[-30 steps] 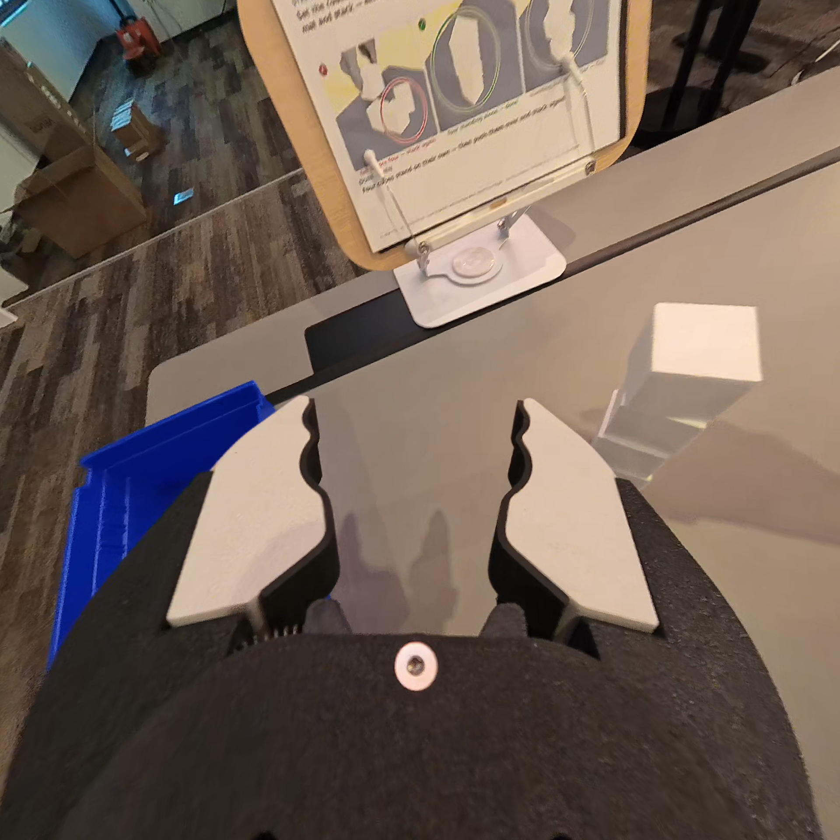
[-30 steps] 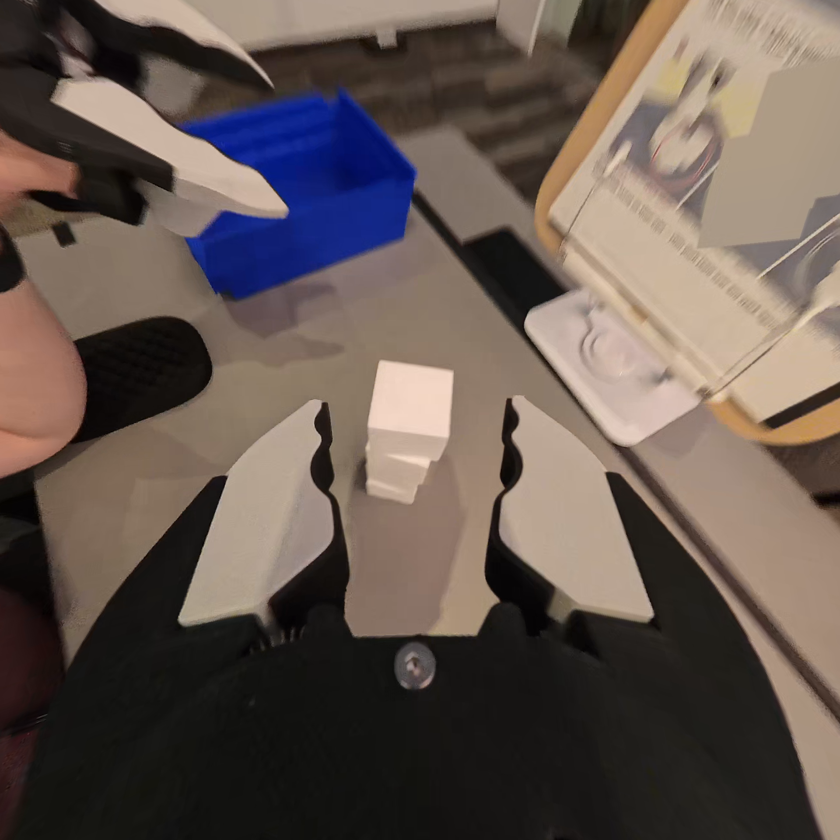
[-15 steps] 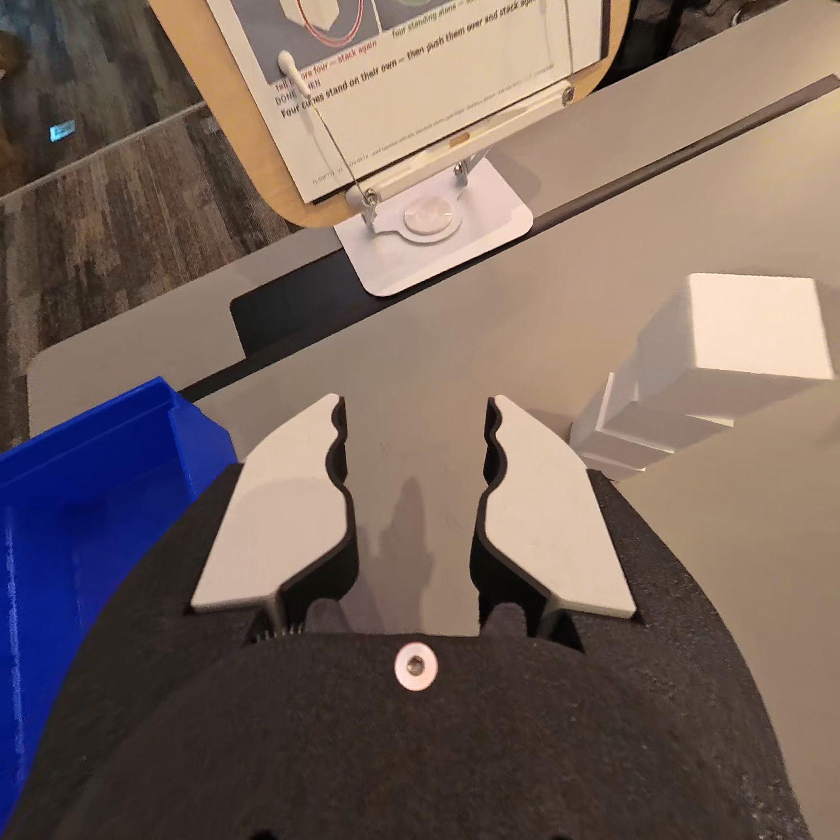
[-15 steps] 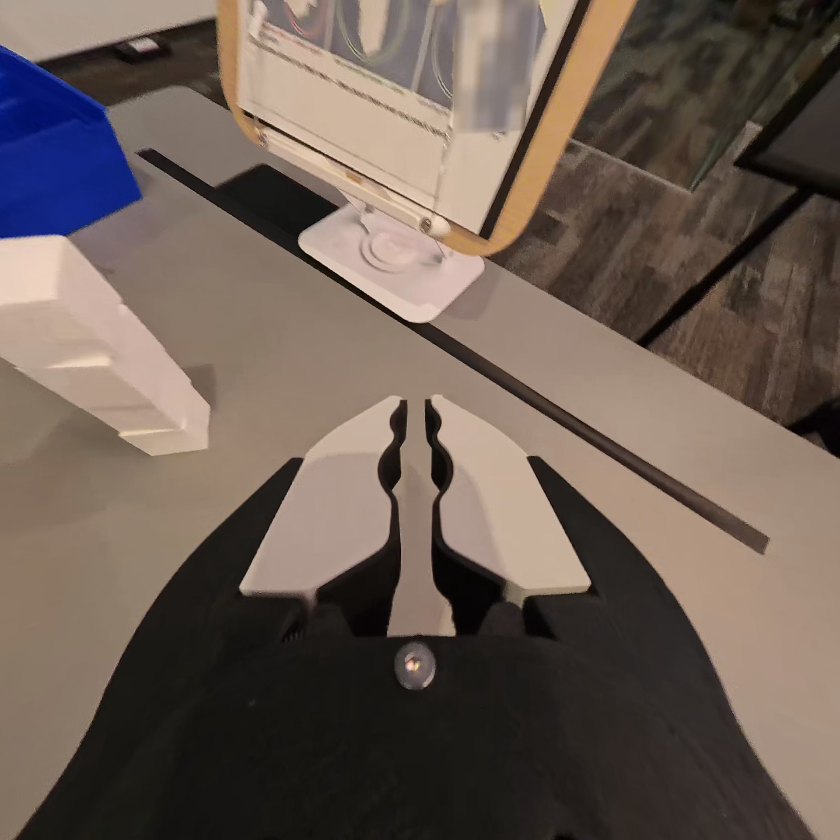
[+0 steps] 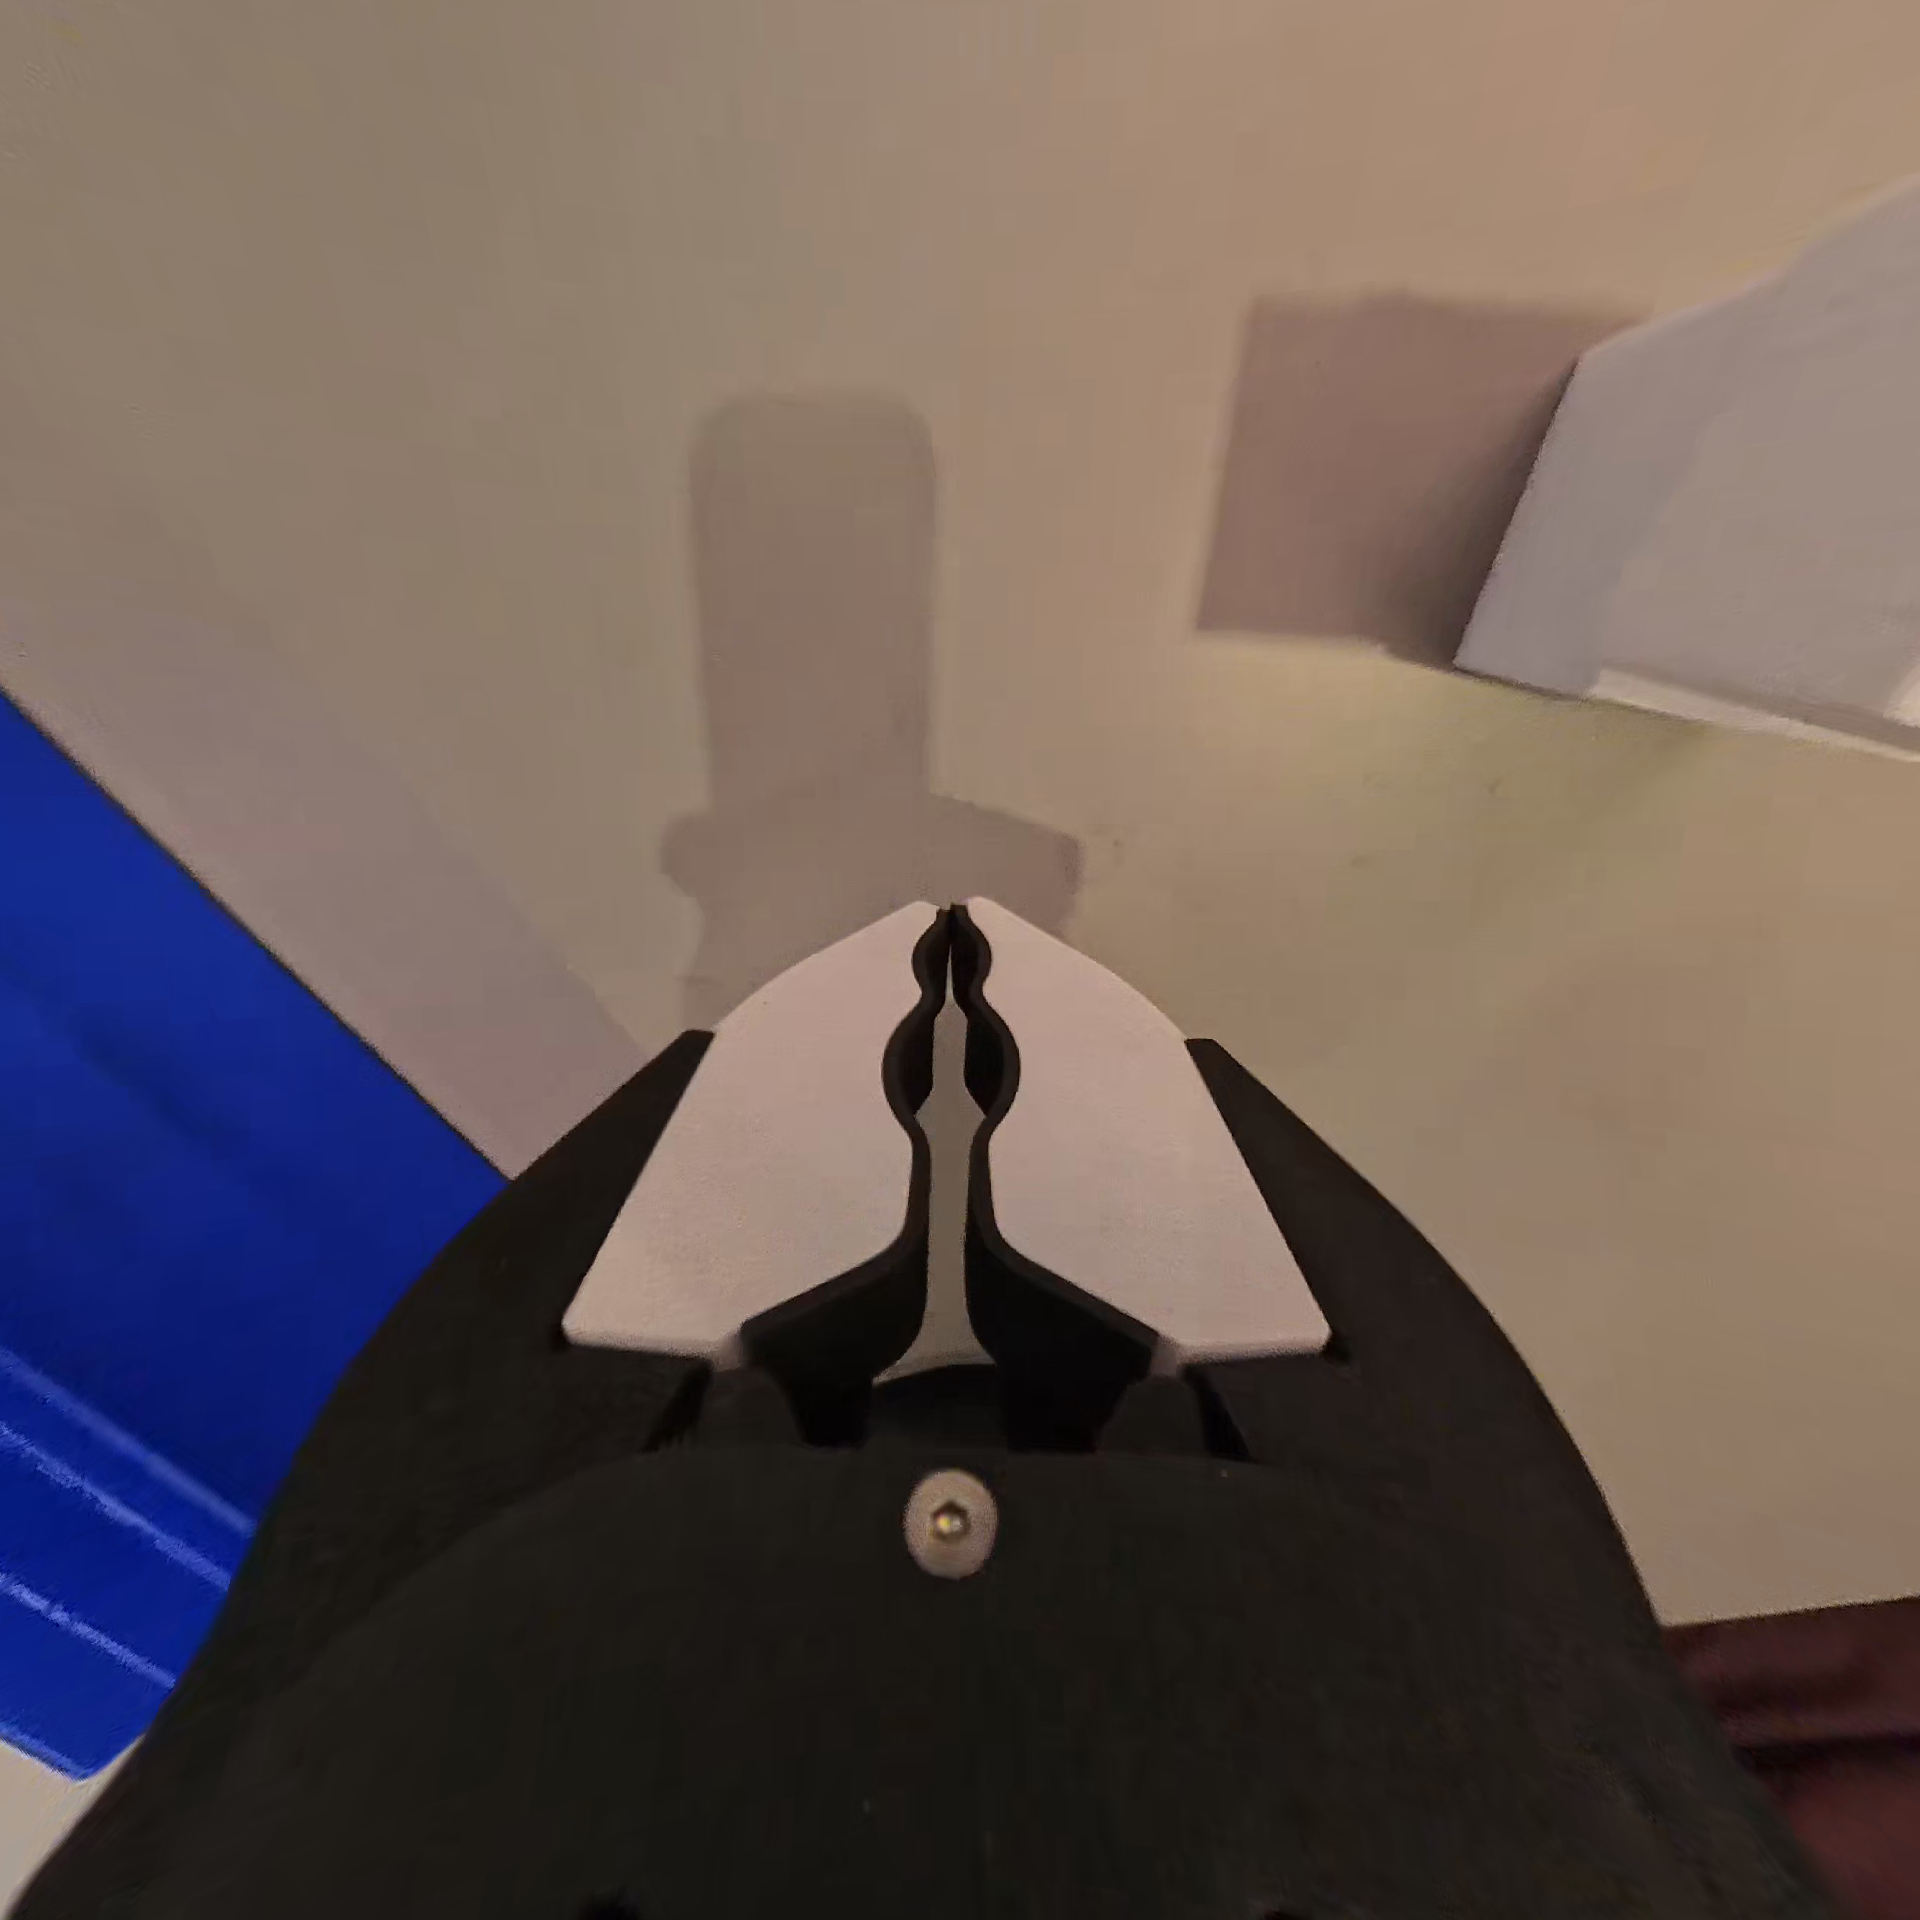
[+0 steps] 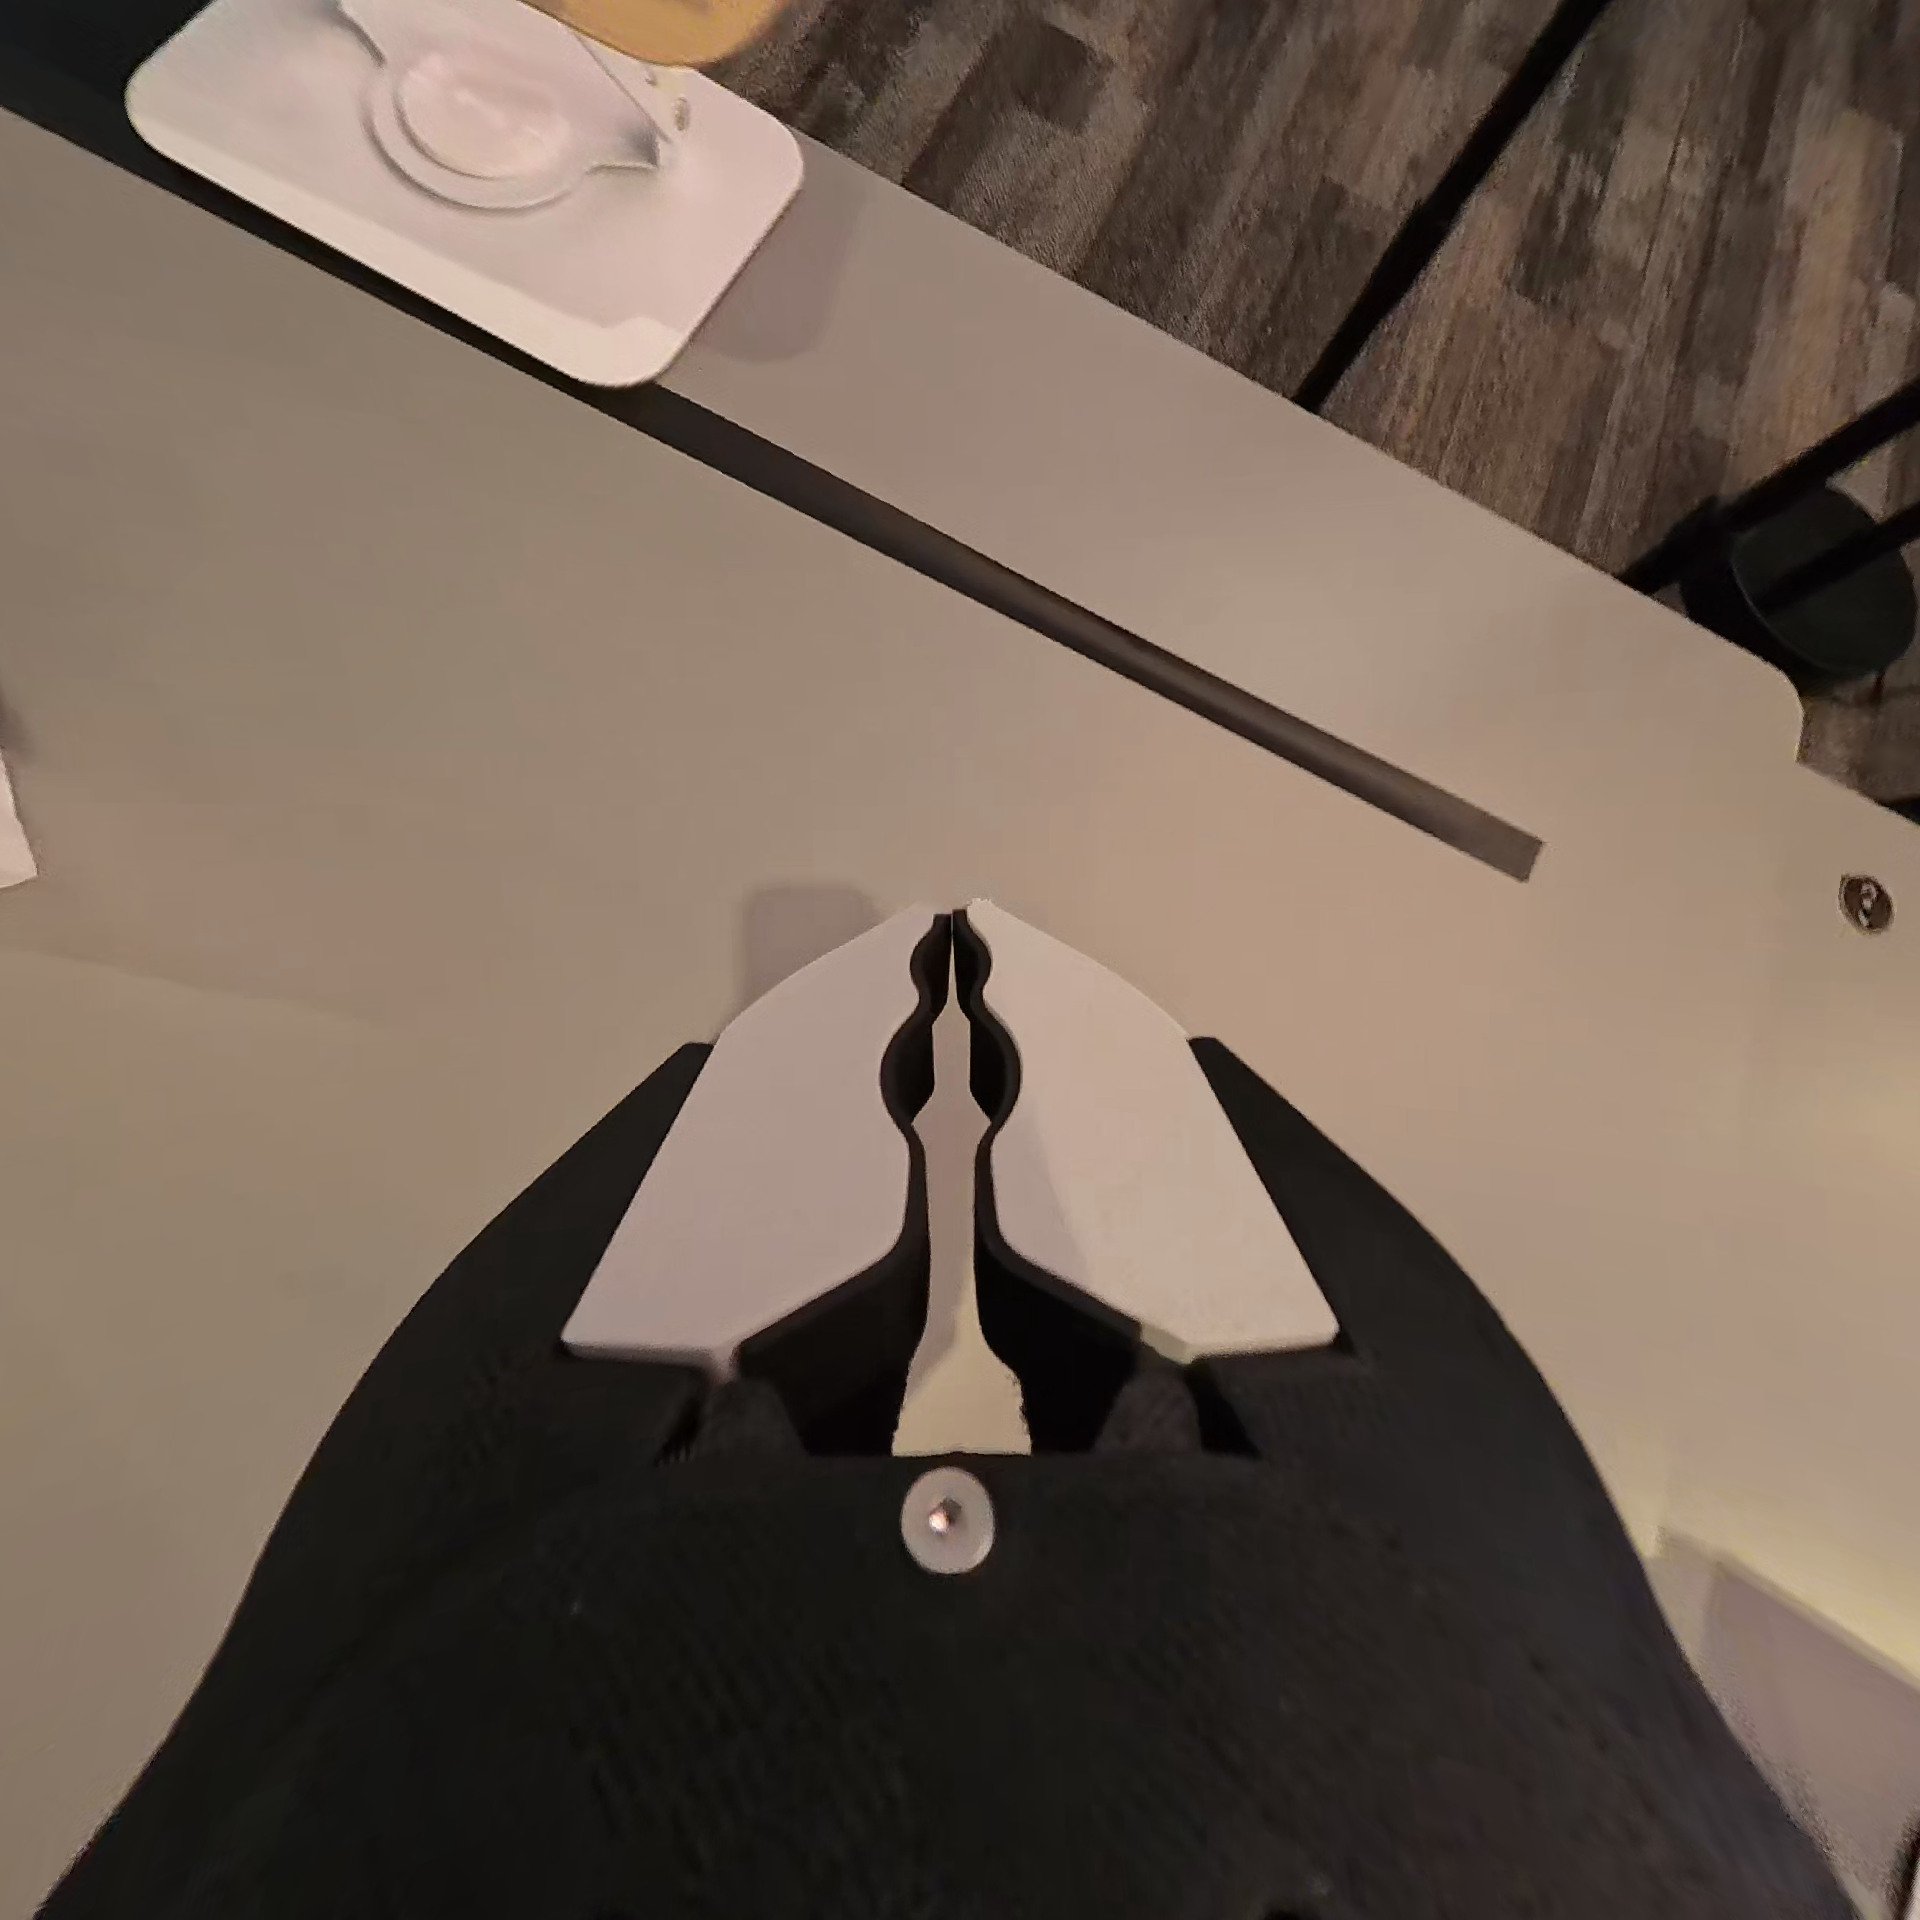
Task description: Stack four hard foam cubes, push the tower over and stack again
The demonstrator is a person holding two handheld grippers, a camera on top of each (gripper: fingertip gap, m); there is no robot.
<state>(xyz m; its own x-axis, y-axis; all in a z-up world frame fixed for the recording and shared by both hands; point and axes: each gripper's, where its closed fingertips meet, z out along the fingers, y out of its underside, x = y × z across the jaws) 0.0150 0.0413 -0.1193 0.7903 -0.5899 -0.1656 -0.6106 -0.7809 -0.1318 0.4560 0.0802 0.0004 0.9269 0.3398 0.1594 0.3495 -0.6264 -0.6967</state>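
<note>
Item 1: my left gripper (image 5: 951,912). Jaws clenched, tips meeting, nothing between them. It points down at the table (image 5: 520,364), with its own shadow lying just ahead of the tips.

Item 2: my right gripper (image 6: 954,914). Jaws likewise clenched on nothing, tips touching, only a thin wavy slit showing lower down. It hangs over a bare stretch of the table.

Item 3: foam cubes (image 5: 1714,499), white. In the left wrist view they stand at the right edge, well apart from my left tips, casting a square shadow to their left (only part of the stack shows, and I cannot tell how many cubes it holds). In the right wrist view a small white corner at the far left edge may belong to them; too little shows to be sure.

Item 4: blue bin (image 5: 187,1143). At the left of the left wrist view, on the table, beside my left gripper's black body.

Item 5: stand base (image 6: 468,177), white, flat, rounded corners, a round fitting at its middle. Far left of the right wrist view, near the table's back edge, straddling a dark groove (image 6: 1091,634) that runs aslant across the top.

Item 6: floor (image 6: 1351,187), dark patterned carpet, beyond the table's edge.
</note>
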